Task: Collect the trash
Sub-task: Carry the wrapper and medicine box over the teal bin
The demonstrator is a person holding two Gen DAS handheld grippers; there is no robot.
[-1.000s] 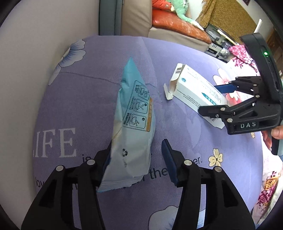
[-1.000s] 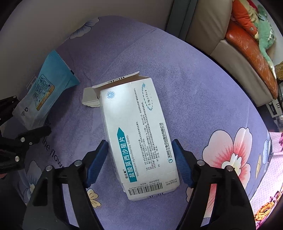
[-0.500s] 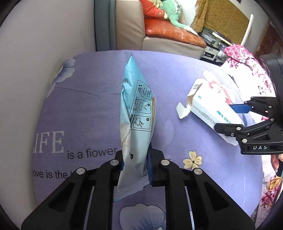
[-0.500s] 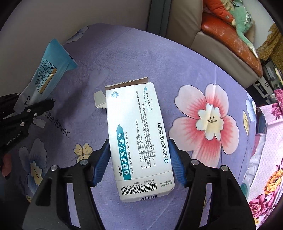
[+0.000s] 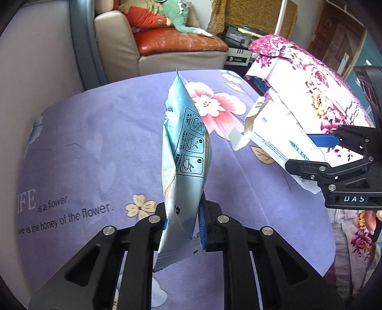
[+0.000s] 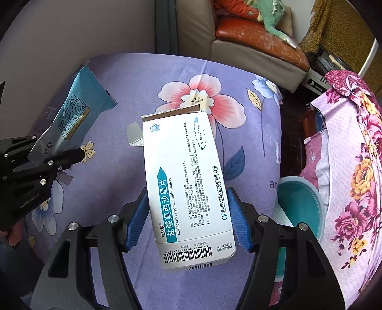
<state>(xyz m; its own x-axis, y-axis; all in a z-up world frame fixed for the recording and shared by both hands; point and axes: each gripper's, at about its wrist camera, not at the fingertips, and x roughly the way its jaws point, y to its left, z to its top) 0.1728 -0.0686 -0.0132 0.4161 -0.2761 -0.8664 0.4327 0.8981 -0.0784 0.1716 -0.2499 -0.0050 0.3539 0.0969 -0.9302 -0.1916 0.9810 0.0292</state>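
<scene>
The left gripper (image 5: 182, 220) is clamped on the bottom of a light-blue snack wrapper (image 5: 185, 152), which rises toward 12 o'clock above the purple tablecloth (image 5: 95, 147). The right gripper (image 6: 188, 219) grips a white medicine box (image 6: 183, 186) at its sides, open flap pointing toward 12 o'clock.

- I'm looking into a home, most likely a living room.
- At the top of the frame sits a beige armchair (image 5: 124, 45) with a worn orange-red seat cushion (image 5: 176, 43), and a green plush toy (image 5: 181, 16) lies on it.
- The surface (image 5: 107, 143) in the middle wears a purple cloth printed with flowers and the words "is a flower".
- At the right edge, pink floral fabric (image 6: 353, 152) is draped over something I can't make out.
- A teal basin (image 6: 300, 207) sits low at the right, beside the surface.
</scene>
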